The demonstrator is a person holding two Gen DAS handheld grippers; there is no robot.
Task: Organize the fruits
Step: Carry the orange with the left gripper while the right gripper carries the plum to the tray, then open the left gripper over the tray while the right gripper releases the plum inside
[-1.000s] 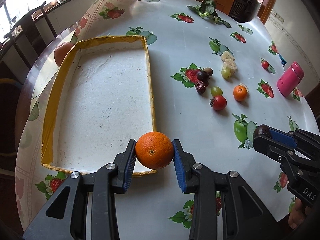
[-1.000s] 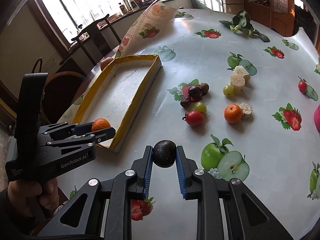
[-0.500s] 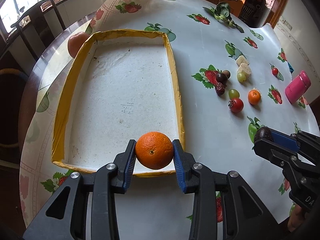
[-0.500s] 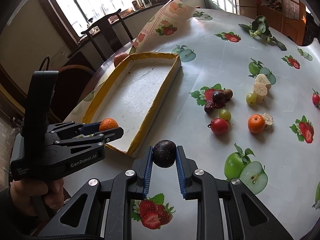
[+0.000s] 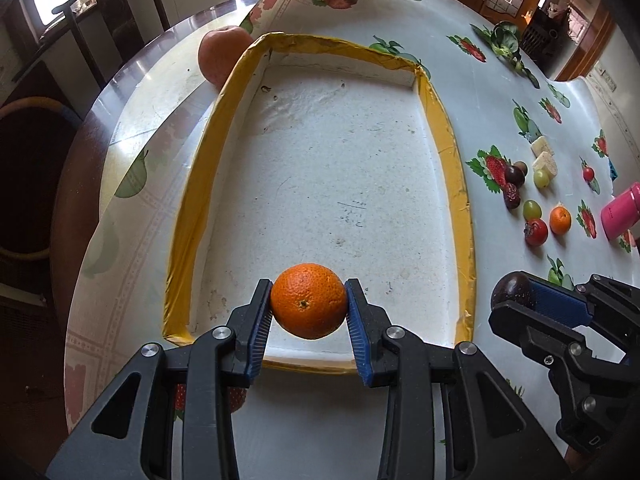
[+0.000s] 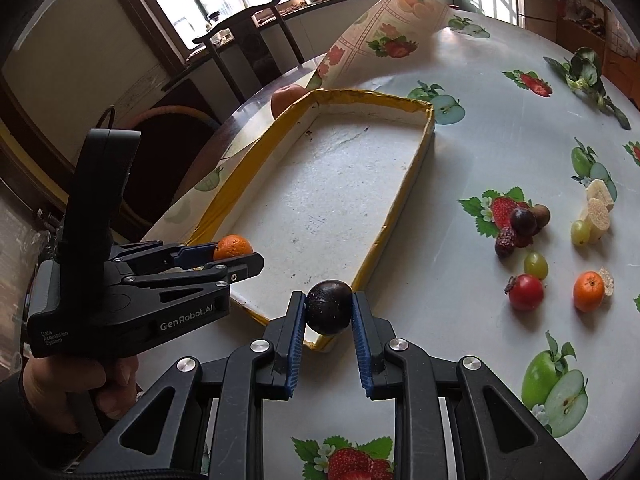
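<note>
Orange-skinned round mandarin (image 5: 308, 301) clamped between the blue-ribbed pads of the left gripper (image 5: 308, 308), held above the near end of the shallow white foam tray with yellow-taped rim (image 5: 451, 148). Dark purple round plum (image 6: 329, 307) pinched likewise in the right gripper (image 6: 329, 312), poised over the tray's near corner. Both jaws closed firmly on fruit, neither piece touching the tray floor.

Judged as the carrying step of the sorting job: two fruits lifted and brought to the tray, not yet set down. Tray bed bare, apart from scuffs and specks.

Left on the fruit-printed plastic tablecloth (image 6: 500, 120), well to the right of the tray: small cluster of dark fruits (image 6: 520, 226), two green grapes, red tomato-like fruit (image 6: 525, 292), second small mandarin (image 6: 589, 291) and pale cut pieces, possibly banana, too small to tell for certain. Large peach-coloured fruit (image 5: 224, 54) beside the tray's far left corner, outside it. Pink cylindrical bottle (image 5: 622, 214) at the right edge in the left wrist view.

Next move, by the look of it: lowering each fruit to the tray floor, well inside the raised rim, before any release; plum to be carried further in from the corner first. Round fruit likely to roll on the flat bed, so a low, gentle release called for, with the two pieces kept apart.
</note>
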